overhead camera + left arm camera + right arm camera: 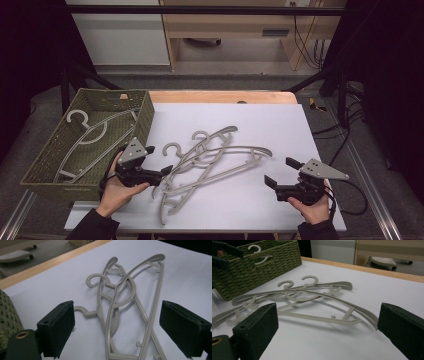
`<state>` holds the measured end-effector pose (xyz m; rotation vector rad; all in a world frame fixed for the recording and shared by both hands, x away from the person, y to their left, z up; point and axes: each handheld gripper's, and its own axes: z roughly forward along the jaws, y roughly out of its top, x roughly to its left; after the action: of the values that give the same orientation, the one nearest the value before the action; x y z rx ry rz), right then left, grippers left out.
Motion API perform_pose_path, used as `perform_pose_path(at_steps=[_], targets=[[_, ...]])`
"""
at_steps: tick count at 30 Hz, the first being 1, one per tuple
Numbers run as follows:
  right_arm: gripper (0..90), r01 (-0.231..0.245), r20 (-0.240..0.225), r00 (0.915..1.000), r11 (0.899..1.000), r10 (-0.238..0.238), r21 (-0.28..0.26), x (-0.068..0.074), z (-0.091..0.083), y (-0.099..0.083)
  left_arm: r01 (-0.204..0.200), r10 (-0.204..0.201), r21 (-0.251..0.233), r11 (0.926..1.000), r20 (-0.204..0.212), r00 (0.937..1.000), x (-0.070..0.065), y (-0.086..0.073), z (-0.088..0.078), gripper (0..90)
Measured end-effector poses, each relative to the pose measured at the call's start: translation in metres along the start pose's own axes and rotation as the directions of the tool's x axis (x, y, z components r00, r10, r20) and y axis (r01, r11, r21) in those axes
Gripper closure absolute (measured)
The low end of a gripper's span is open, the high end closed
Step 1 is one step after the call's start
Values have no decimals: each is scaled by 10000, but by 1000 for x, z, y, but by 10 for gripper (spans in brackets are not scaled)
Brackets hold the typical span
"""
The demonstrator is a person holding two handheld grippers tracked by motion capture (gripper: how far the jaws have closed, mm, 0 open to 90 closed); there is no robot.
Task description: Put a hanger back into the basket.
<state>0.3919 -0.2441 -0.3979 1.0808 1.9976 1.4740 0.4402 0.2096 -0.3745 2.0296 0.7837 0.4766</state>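
Hangers are piled just beyond the left gripper, jaws wide open and empty; long axes run diagonally; right gripper open, farther off.

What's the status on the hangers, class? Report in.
Left gripper open, fingers at the hanger pile. Right gripper open, clear. One hanger in basket. Nothing blocking.

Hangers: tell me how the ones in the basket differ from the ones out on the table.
The hangers in the basket lie inside the green woven basket, at the table's left; the hangers on the table lie loose on the white sheet. The basket ones are away from both tools; the table ones lie right in front of the left tool, whose jaws stand open. Both sets are pale grey plastic, lying flat and overlapping.
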Motion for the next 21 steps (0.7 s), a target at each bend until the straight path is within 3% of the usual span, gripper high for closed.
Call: perform_pose_path(at_steps=[8, 11, 13, 21], targets=[[36, 53, -28, 10000, 9999, -53, 96, 1, 3, 0, -249, 229, 1173, 9928, 182, 9996, 1, 2, 32, 190], [36, 86, -35, 10000, 9999, -85, 128, 0, 2, 0, -278, 228, 1621, 9864, 330, 9992, 1, 2, 44, 234], [36, 53, -27, 10000, 9999, -53, 125, 0, 3, 0, -506, 443, 2023, 9780, 357, 9984, 0, 2, 56, 281], [39, 89, -48, 10000, 9999, -88, 143, 0, 2, 0, -639, 572, 2634, 9626, 332, 9978, 4, 3, 79, 394]])
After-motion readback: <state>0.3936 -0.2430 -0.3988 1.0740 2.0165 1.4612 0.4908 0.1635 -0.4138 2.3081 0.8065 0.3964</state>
